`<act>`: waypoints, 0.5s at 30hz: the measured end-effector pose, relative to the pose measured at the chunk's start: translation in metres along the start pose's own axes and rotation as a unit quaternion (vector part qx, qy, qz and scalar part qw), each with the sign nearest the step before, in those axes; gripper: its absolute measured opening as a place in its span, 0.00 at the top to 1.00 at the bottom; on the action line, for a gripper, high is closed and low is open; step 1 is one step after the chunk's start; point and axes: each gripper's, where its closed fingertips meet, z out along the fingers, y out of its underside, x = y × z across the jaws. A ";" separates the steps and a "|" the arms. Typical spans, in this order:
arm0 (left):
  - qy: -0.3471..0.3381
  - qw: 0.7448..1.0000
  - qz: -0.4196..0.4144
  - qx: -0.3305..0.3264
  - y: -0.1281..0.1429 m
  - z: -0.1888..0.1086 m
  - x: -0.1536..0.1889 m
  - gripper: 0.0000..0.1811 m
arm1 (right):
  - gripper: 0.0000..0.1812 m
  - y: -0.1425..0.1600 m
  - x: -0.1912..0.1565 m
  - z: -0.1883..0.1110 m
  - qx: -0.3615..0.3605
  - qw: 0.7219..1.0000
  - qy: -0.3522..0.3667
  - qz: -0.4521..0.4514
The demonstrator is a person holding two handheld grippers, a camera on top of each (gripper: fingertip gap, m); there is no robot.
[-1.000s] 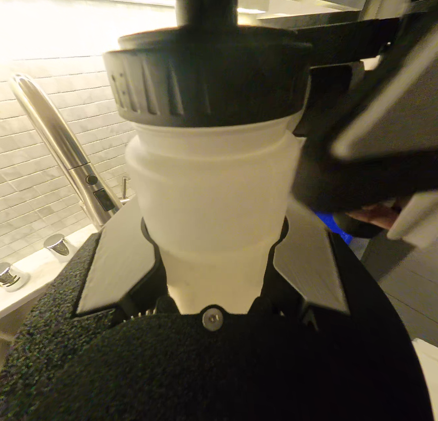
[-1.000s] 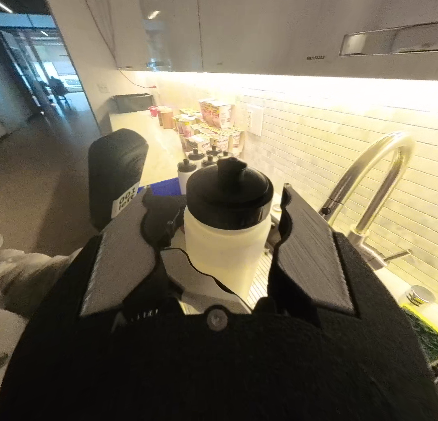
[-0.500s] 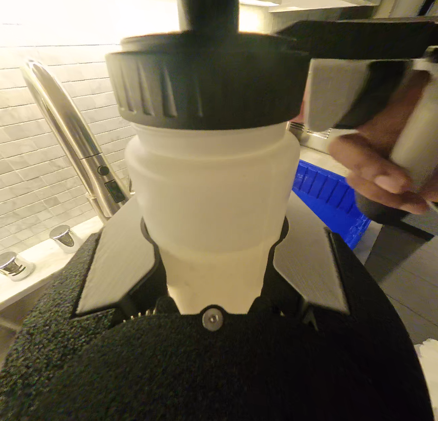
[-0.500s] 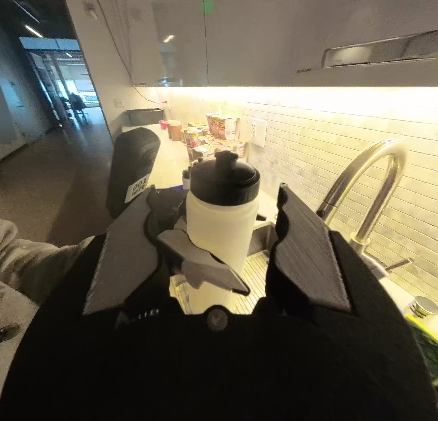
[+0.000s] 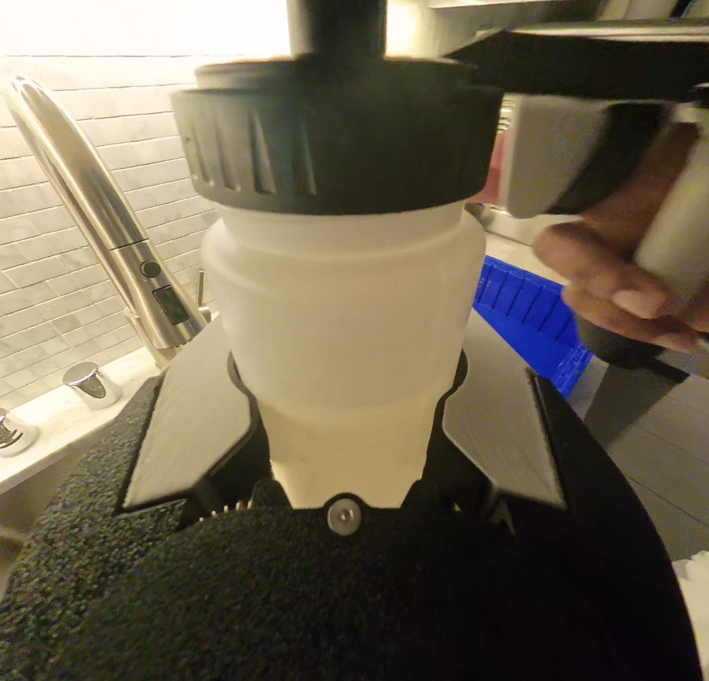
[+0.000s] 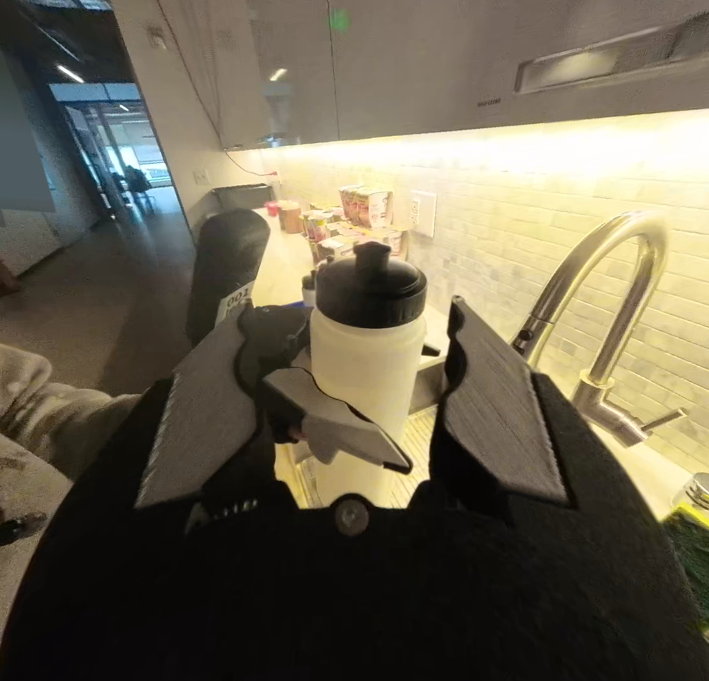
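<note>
Kitchen sink [image 6: 418, 390]; left claw's [image 5: 347, 386] capped bottle [image 5: 341, 298]

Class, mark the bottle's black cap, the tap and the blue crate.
black cap [image 5: 333, 144]: left wrist view, ribbed side.
tap [image 6: 598, 279]: right wrist view, curved neck.
blue crate [image 5: 525, 309]: left wrist view, ribbed wall.

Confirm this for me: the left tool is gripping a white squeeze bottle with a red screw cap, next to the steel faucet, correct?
Not quite. The left wrist view shows the cap is black, not red. The rest holds: the left tool is gripping the white squeeze bottle, next to the steel faucet.
</note>
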 end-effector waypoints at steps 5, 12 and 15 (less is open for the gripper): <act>0.007 1.000 0.004 0.000 -0.002 0.002 0.006 0.43 | 0.47 0.005 -0.005 0.018 -0.001 1.000 -0.018 0.010; 0.000 1.000 -0.006 0.001 0.000 0.000 -0.004 0.43 | 0.68 0.004 -0.028 -0.008 0.011 1.000 -0.010 -0.024; 0.009 1.000 0.006 0.002 -0.001 -0.002 -0.001 0.43 | 0.53 -0.008 -0.007 -0.005 0.006 0.999 -0.014 -0.029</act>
